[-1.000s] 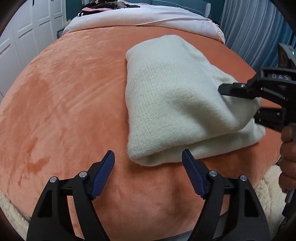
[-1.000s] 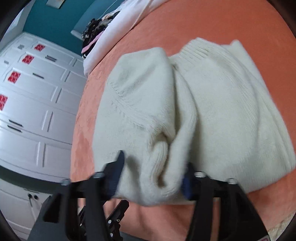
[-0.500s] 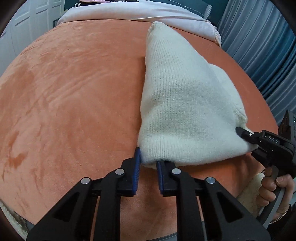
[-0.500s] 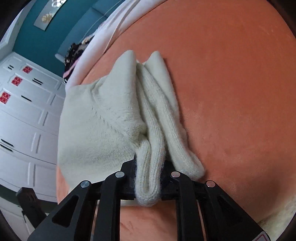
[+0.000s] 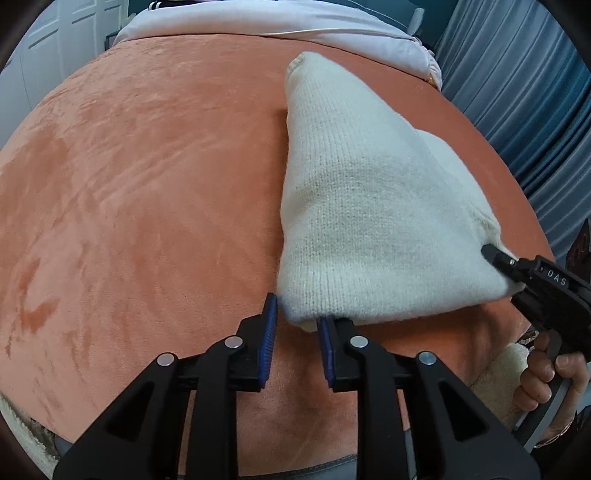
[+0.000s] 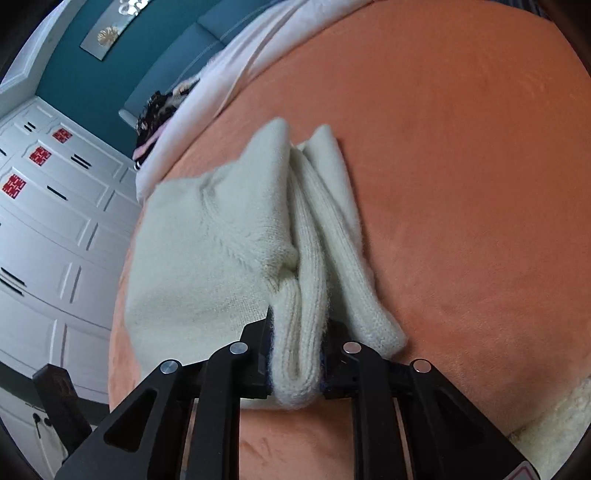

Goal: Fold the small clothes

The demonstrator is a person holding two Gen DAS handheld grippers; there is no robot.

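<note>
A cream knitted sweater [image 5: 369,206] lies folded on the orange plush surface [image 5: 147,184], its near edge lifted. My left gripper [image 5: 295,332] has its blue pads [image 5: 267,332] a small way apart around the sweater's near left corner, which sits between them without being pinched. My right gripper [image 6: 295,354] is shut on a thick bunched fold of the sweater [image 6: 299,314]. It also shows at the right of the left wrist view [image 5: 517,273], clamped on the sweater's right corner.
A white duvet [image 5: 258,18] lies along the far edge of the orange surface. White wardrobe doors [image 6: 44,240] stand to the left, blue curtains [image 5: 517,92] to the right. A fluffy cream rug [image 6: 554,424] lies below the near edge.
The left gripper closed on the sweater's near corner, then its pads opened slightly. The right gripper closed on the bunched fold and keeps hold. The sweater was pulled up and toward me.
</note>
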